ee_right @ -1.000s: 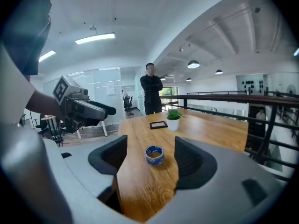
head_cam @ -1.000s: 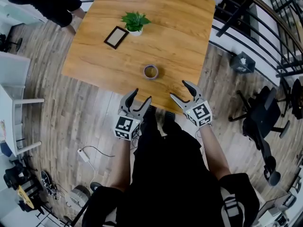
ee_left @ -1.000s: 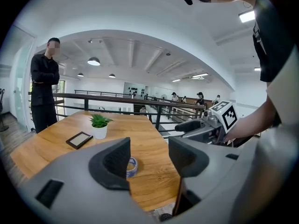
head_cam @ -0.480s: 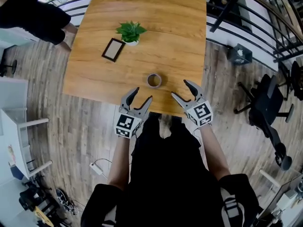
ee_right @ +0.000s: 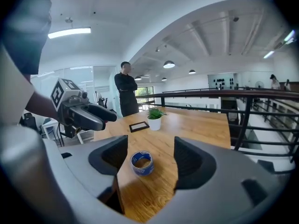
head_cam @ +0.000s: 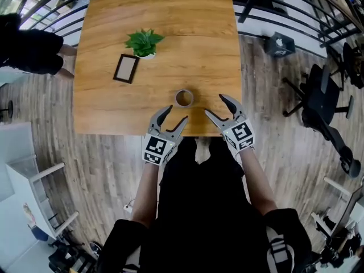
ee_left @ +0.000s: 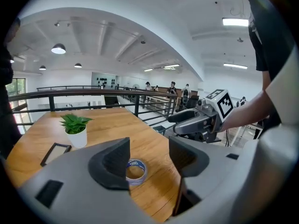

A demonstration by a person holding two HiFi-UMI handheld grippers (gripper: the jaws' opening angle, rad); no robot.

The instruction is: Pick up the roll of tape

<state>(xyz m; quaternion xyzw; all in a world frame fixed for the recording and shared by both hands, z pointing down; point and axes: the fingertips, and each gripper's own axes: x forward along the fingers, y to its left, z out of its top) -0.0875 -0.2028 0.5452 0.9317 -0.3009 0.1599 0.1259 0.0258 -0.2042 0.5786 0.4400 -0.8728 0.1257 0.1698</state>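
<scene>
— Okay, what's sitting around it on the feed?
— Head view gives me a wooden table [head_cam: 170, 16] with a potted plant [head_cam: 143, 41] in a white pot and a dark-framed picture [head_cam: 125, 69] lying flat just beside it. Both are well apart from the roll of tape [head_cam: 183, 98]. Only bare wood lies between the tape and my two claws.
— And the tape itself?
— It lies flat with the hole up, near the table's near edge, just ahead of both grippers and between them. It has blue sides and a tan core.
— Claws?
— My left gripper [head_cam: 177, 114] is spread wide and holds nothing; in its own view the tape lies out on the wood, half tucked behind one jaw. My right gripper [head_cam: 214, 104] is just as wide and empty, with the tape framed in its gap, untouched.
— Do the views differ?
— The blue only shows in the gripper views; from above the roll reads grey. The right gripper view catches a person [ee_right: 126, 94] in black standing upright beyond the table. The head view alone shows an office chair [head_cam: 321, 104] on the floor, past the railing [head_cam: 284, 36].
</scene>
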